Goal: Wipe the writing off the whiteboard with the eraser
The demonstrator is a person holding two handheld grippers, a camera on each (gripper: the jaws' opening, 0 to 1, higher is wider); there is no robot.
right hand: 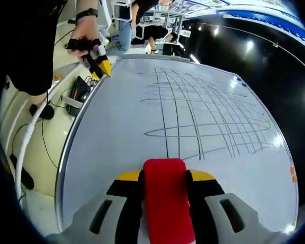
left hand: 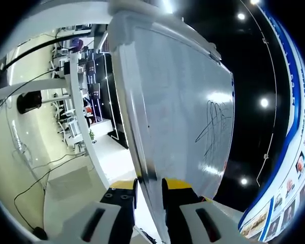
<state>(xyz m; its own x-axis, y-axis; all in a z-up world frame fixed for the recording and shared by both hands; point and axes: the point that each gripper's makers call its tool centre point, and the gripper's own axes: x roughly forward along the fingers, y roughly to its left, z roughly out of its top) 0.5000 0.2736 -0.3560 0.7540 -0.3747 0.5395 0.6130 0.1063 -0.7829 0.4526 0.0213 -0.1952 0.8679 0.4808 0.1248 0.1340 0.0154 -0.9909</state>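
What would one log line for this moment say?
right gripper: shut on red eraser | left gripper: clamps whiteboard edge | writing: unwiped

Bright, even indoor light with sharp focus. Ceiling spots glare off the whiteboard (left hand: 183, 101) at right of the left gripper view. Fisheye bending warps straight lines near both frames' edges.

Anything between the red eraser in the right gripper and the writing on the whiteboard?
Nothing visible. The right gripper holds the red block eraser over bare white whiteboard; the dark crossed pen lines begin just ahead. The left gripper clamps the board's far edge, clear of the path.
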